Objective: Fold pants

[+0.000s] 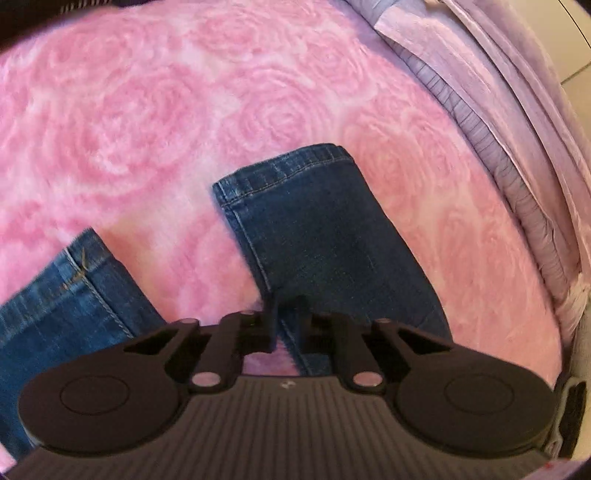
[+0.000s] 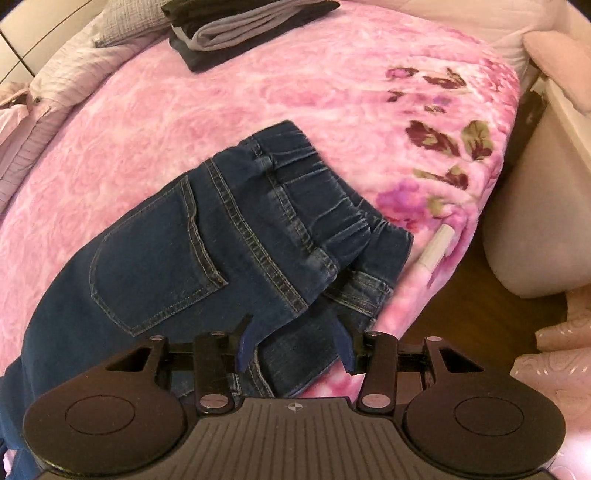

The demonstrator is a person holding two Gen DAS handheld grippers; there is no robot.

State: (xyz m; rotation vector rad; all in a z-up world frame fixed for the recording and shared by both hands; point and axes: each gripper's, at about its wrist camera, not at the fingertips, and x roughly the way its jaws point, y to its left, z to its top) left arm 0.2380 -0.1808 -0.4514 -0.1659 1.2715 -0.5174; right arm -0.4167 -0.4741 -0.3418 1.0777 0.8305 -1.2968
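The jeans (image 1: 317,221) are lying on a pink blanket (image 1: 147,110) that is covering a bed. In the left view two legs are showing, apart from each other; one leg end (image 1: 66,295) is lying at the far left, the other is reaching up the middle with its hem farthest from the camera. The left gripper (image 1: 286,321) is sitting over the near part of that middle leg, its fingers (image 1: 271,321) pressing in on the leg's edge seam, grasping the denim. A lilac quilt (image 1: 498,110) is running along the right edge.

In the right view the waistband (image 2: 314,192) is lying folded over near the blanket's edge, a back pocket (image 2: 159,258) facing up. The right gripper (image 2: 293,343) is hovering over the denim, its blue fingers (image 2: 245,345) spread apart, gripping nothing. Folded clothes (image 2: 236,29) are lying at the far side.
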